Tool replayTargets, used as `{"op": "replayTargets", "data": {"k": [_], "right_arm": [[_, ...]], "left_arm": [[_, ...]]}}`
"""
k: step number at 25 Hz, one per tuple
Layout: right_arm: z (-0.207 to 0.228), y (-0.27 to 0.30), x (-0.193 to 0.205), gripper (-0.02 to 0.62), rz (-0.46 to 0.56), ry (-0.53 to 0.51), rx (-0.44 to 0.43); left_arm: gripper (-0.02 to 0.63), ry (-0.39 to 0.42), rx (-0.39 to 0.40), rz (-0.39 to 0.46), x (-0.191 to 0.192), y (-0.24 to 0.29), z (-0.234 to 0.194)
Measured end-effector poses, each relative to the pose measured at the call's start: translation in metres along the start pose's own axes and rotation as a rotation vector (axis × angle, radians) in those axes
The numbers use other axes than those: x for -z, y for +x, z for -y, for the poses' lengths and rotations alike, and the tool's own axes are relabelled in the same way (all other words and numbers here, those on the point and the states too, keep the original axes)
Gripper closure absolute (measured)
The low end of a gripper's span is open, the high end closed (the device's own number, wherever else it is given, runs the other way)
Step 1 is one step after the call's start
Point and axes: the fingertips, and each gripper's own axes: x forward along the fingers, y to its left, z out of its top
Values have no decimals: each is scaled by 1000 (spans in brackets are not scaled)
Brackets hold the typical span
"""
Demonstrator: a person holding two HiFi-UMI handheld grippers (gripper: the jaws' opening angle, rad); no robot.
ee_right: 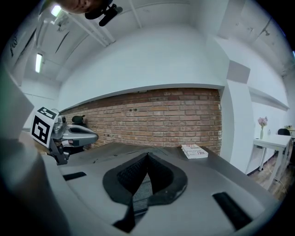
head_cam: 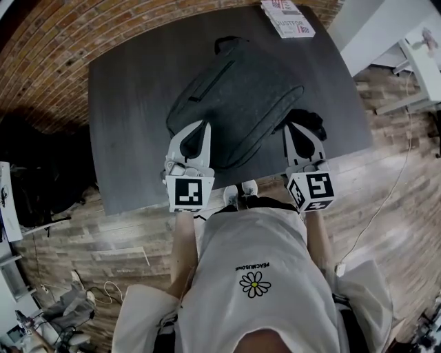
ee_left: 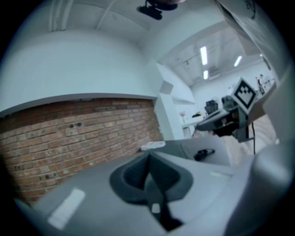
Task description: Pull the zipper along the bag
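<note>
I see the grey bag (head_cam: 238,103) lying on the dark table (head_cam: 124,138). Left gripper (head_cam: 200,127) is at the bag's near-left edge, right gripper (head_cam: 292,129) at its near-right corner. Both have jaws closed together, empty.

A dark grey bag (head_cam: 241,103) lies slantwise on the dark surface (head_cam: 131,124), with the left gripper (head_cam: 203,127) at its near-left edge, the right gripper (head_cam: 294,131) at its near-right corner, and a printed booklet (head_cam: 288,17) at the far edge.

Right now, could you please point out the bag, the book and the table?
bag (head_cam: 238,107), head view, middle of its grey front.
book (head_cam: 288,18), head view, centre of its cover.
table (head_cam: 127,138), head view, bare top left of the bag.
</note>
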Motion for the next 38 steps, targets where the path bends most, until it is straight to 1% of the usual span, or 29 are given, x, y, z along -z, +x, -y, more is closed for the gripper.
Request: {"op": "replayTargets", "data": {"k": [2, 4, 5, 8, 12, 15, 17, 19, 22, 24, 27, 29, 31, 32, 33, 34, 36, 38], "right_arm": [[1, 2, 0, 590, -2, 3, -11], [3, 5, 3, 563, -13, 8, -31], [5, 6, 6, 542, -21, 8, -38], [11, 8, 18, 512, -56, -4, -58], [17, 14, 53, 476, -142, -34, -128], [17, 24, 89, 453, -242, -62, -197], [17, 31, 113, 443, -311, -89, -243], [17, 37, 135, 436, -379, -121, -282], [15, 43, 165, 430, -469, -162, -330], [14, 46, 179, 430, -501, -185, -358], [11, 50, 188, 430, -529, -208, -388], [11, 54, 190, 430, -537, -223, -393], [12, 57, 190, 434, -542, -227, -390], [13, 59, 191, 441, -546, -224, -387], [13, 59, 192, 491, -552, -218, -385], [12, 59, 194, 554, -558, -214, -388], [9, 58, 197, 573, -573, -229, -406], [11, 60, 197, 586, -583, -265, -401]], "left_arm": [[606, 33, 60, -32, 1, 12, 9], [606, 53, 127, -78, 4, 26, 18], [606, 60, 169, -109, 6, 33, 24], [606, 98, 318, -217, 15, 57, 48], [606, 246, 483, -360, 38, 83, 75], [606, 355, 560, -424, 53, 96, 85], [607, 404, 598, -458, 63, 101, 91], [606, 435, 629, -487, 72, 105, 97], [606, 443, 675, -514, 81, 107, 101], [606, 447, 703, -530, 83, 108, 103], [606, 488, 732, -563, 85, 109, 108], [606, 514, 739, -574, 87, 111, 110], [606, 523, 738, -578, 88, 112, 110], [606, 524, 738, -581, 89, 113, 109], [606, 524, 740, -586, 91, 112, 109], [606, 524, 745, -593, 92, 112, 110], [606, 521, 755, -600, 93, 112, 111], [606, 512, 746, -579, 92, 119, 113]]}}
